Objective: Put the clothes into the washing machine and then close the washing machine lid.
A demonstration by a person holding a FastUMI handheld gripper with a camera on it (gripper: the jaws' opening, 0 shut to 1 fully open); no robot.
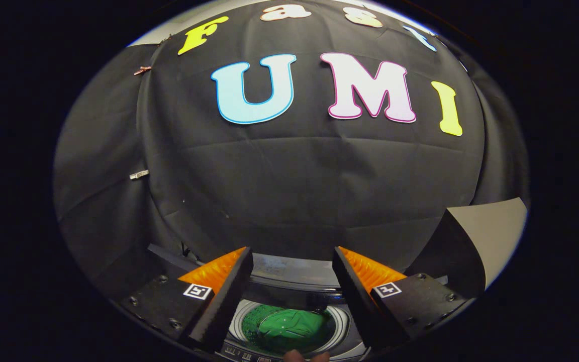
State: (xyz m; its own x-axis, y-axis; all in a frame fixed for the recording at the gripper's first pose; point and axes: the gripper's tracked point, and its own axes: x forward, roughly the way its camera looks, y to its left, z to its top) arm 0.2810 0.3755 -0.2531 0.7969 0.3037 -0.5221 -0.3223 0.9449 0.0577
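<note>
A top-loading washing machine (289, 271) stands below me, its round drum mouth showing between my fingers. Green clothing (287, 327) lies inside the drum. My gripper (292, 261) hovers above the machine, open, with nothing between its fingers; the drum sits below and between them. The machine's rear panel runs just beyond the fingertips. I cannot make out the lid.
The black cloth booth wall rises close behind the machine. A grey board (490, 236) with a curled corner stands at the right of the right finger. A fingertip of a person (304, 356) peeks in at the machine's near edge.
</note>
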